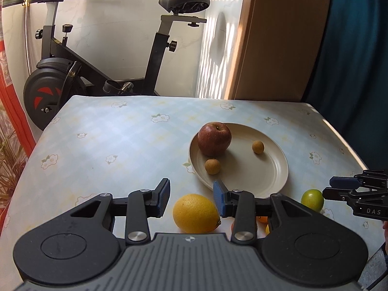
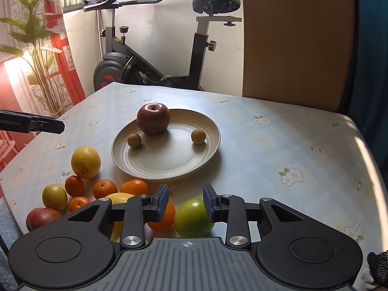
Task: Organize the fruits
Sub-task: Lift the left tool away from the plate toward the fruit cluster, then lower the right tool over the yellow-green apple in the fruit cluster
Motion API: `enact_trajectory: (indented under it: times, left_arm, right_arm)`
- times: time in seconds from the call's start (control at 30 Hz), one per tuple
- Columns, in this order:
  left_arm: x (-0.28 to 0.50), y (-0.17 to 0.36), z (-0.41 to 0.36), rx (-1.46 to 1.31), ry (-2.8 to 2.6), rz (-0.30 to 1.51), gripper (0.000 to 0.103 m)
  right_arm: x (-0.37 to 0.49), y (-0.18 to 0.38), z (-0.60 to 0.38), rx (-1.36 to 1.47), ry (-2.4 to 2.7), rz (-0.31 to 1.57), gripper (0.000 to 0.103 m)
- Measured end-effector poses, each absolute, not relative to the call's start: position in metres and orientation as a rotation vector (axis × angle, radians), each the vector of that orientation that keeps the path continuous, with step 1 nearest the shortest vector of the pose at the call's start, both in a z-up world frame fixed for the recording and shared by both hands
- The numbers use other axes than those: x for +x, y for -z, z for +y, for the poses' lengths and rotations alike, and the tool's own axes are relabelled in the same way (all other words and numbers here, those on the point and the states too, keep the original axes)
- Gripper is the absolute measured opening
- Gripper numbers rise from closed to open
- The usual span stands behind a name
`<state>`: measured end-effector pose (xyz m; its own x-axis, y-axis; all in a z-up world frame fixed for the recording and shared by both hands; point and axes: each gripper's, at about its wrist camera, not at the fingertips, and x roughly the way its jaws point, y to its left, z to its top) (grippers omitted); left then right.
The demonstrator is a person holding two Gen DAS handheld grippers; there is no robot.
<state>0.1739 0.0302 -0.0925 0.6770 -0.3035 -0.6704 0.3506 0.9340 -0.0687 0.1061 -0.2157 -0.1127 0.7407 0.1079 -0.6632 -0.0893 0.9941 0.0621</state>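
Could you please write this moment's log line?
left tongs: open near yellow lemon | right tongs: open near green apple | cream plate: red apple, two longans

A cream plate (image 2: 208,131) on the bench holds a red apple (image 2: 152,118) at its far rim and two small brown longans (image 2: 134,141) (image 2: 198,136). Nearer lie a lemon (image 2: 85,162), several mandarins (image 2: 104,188) and a green fruit (image 2: 192,217).
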Motion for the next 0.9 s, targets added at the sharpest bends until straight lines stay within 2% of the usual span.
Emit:
enact_trajectory:
  times: [0.47,0.6,0.9]
  left_arm:
    - [0.152,0.104,0.053,-0.044,0.349,0.771,0.041]
    - [0.148,0.107,0.055,-0.031,0.332,0.764,0.041]
    - [0.134,0.115,0.054,0.007,0.279,0.759,0.042]
  right_arm:
    - [0.071,0.129,-0.202,0.116,-0.107,0.756,0.031]
    - [0.063,0.131,-0.196,0.121,-0.119,0.759,0.038]
    - [0.065,0.135,-0.178,0.069,-0.146,0.766,0.044]
